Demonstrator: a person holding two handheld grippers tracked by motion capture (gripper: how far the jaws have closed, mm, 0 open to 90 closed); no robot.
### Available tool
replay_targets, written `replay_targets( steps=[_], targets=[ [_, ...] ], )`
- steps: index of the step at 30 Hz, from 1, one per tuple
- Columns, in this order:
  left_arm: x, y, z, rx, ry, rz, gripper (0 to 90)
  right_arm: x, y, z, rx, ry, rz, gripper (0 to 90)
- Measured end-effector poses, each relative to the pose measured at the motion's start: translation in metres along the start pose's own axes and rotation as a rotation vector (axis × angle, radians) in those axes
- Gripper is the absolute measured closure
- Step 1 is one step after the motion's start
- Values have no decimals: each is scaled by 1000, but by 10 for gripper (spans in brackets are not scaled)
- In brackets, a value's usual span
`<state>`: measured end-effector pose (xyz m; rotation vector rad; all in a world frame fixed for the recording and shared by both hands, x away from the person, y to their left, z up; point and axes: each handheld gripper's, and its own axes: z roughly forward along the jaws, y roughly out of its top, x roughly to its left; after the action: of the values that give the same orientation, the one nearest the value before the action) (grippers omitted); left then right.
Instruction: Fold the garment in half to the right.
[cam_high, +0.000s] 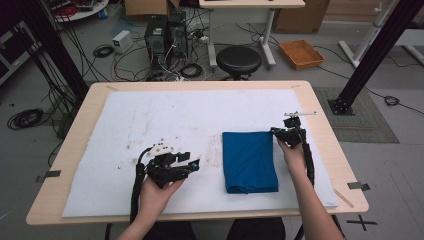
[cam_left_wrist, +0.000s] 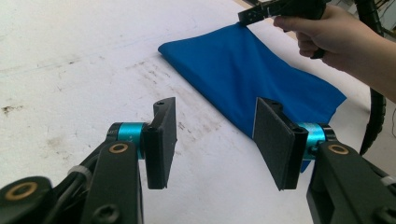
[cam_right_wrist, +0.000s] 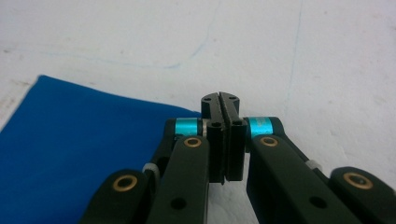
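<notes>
Folded blue cloth (cam_high: 249, 161) lying lengthwise away from person, right claw (cam_high: 278, 131) pinching its far corner, left claw (cam_high: 192, 165) wide.

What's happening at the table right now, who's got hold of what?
A person is working on a folded blue cloth lying on the white table cover. The right gripper sits at the cloth's far right corner with its jaws closed; whether it actually pinches the fabric is hard to tell. The left gripper is open, held off to the cloth's left and pointed toward it, touching nothing.

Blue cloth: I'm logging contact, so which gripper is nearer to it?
Right. The right gripper is at the cloth's far right corner; the left gripper sits apart, off its left edge.
</notes>
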<state>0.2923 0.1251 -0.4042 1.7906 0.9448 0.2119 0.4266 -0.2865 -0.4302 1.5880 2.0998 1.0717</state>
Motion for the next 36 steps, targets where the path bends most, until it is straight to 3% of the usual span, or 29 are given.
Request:
replay_targets(
  steps=[4,10,17,19,23,25,30,36],
  targets=[
    [0,0,-1,-2,-1,4,495,1,-2,-4,4,-32,-24,790],
    [8,0,-8,-13,16,-5,495,10,-17,-45,-53,-2,-82,692],
    [16,0,-19,-33,46,-12,488,36,-78,-103,-75,133,-102,622],
    [17,0,-22,-27,52,-6,488,41,-96,-112,-68,173,-73,602],
    [18,-4,-24,-20,56,-3,488,48,-120,-118,-67,191,-41,551],
    [18,-6,-25,-20,57,-4,488,50,-125,-117,-58,192,-34,570],
    [19,-8,-29,-19,56,-5,487,52,-128,-114,-24,191,-85,873],
    [21,-8,-29,-20,51,-12,487,48,-133,-120,-17,162,-81,900]
  ],
)
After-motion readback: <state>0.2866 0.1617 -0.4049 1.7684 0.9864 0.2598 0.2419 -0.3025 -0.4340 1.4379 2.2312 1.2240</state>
